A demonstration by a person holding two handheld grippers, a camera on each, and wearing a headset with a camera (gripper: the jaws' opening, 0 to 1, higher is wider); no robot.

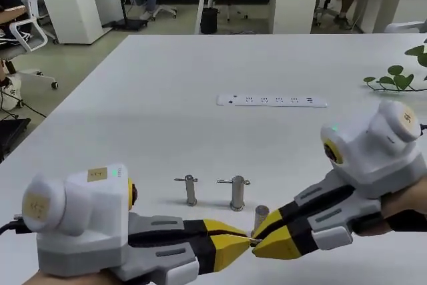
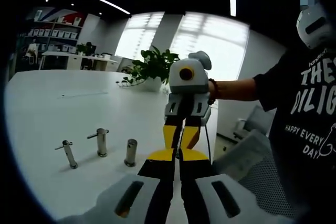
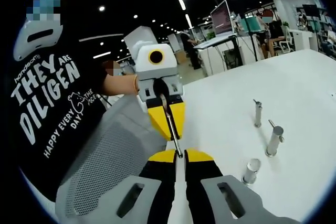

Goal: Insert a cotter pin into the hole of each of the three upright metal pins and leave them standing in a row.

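Third metal pin (image 1: 261, 214) half behind right gripper (image 1: 257, 239).

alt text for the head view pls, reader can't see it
The left gripper and right gripper meet tip to tip over a white table, pinching a thin cotter pin. Behind them stand three metal pins: the left pin and middle pin already carry cotter pins, the right pin does not.
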